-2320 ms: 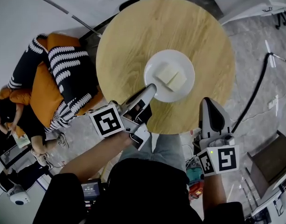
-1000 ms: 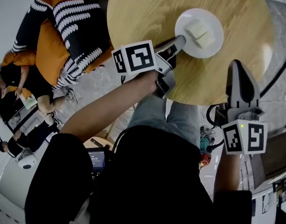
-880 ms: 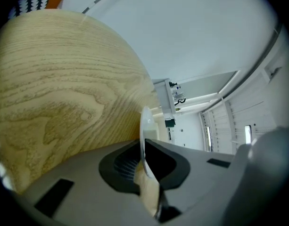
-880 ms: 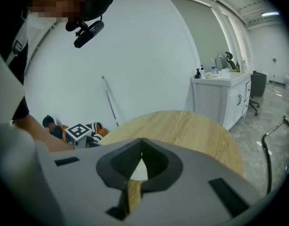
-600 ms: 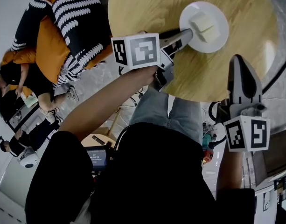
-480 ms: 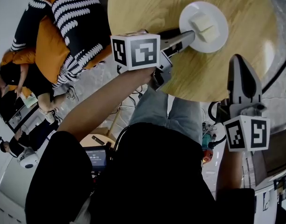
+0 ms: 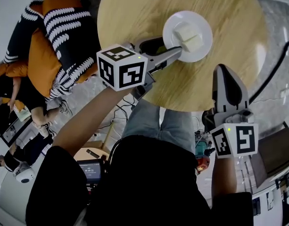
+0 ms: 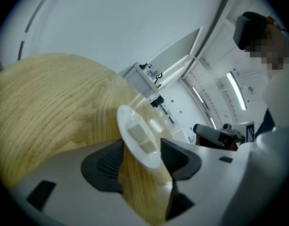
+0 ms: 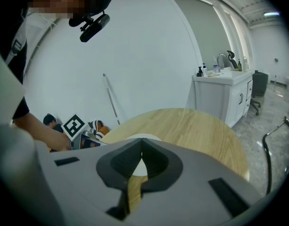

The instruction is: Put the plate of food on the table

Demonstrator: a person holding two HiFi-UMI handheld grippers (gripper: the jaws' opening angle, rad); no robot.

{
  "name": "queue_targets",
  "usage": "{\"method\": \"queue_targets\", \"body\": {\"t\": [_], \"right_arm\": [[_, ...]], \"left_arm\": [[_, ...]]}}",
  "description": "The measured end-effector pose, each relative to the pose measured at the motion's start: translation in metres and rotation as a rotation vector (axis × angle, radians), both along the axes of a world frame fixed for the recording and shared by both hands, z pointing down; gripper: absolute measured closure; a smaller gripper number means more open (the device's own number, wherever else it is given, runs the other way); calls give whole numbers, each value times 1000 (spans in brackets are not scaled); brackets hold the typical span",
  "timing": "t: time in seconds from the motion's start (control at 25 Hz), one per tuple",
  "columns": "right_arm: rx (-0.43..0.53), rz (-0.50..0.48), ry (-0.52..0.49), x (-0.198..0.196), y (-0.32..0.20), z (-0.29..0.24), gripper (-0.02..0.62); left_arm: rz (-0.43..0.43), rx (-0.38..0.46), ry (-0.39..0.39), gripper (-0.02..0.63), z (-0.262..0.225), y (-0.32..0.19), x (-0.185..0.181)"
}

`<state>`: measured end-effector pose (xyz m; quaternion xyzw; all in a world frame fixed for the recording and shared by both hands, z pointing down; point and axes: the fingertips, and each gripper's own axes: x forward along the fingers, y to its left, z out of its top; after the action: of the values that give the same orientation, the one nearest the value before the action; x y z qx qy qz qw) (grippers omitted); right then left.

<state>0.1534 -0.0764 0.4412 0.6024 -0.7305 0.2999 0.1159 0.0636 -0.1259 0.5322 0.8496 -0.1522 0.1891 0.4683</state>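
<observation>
The white plate (image 7: 187,29) lies flat on the round wooden surface (image 7: 135,13), and on it we see two pale blocks of food (image 7: 188,36) side by side, touching. At the plate's near-left rim is our left hand-held gripper (image 7: 175,52). Its jaws have just been opening and now stand apart, with the plate's rim between them and a gap on either side, so the pads press on nothing. Its marker cube (image 7: 121,68) rides farther back from the plate, past the surface's edge. Our right hand-held gripper (image 7: 226,72) hangs to the near right of the plate, clear of it, jaws closed tight together with nothing in them. In its own view the plate shows just beyond the closed tips. Well left of the plate, off the surface, lies a heap of orange and black-and-white striped cushions (image 7: 59,46), and a person (image 7: 12,91) sits farther out beside them. To the right of the plate a dark cable (image 7: 276,62) curves over the pale marble floor (image 7: 278,22). The right gripper view also shows a white cabinet (image 9: 222,95) with bottles and a tap on top, far beyond the plate, against the wall.
</observation>
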Motion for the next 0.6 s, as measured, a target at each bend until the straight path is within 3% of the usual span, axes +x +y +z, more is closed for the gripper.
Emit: {"method": "queue_targets", "body": {"t": [0.16,0.28,0.4,0.6], "right_arm": [[-7,-4,3,-3,-6,5,586],[-2,-1,1,-1,-2,2,586],[2,-1,2,1,3,-2,586],[3,-4,-1,2,8,-2,586]], "left_arm": [[38,55,-54,287,11,-3,-5],[25,126,-88,279,10,-8,-7],[0,200,-117,229,6,-15,-9],[5,280,-142,229,4,-20,-12]]}}
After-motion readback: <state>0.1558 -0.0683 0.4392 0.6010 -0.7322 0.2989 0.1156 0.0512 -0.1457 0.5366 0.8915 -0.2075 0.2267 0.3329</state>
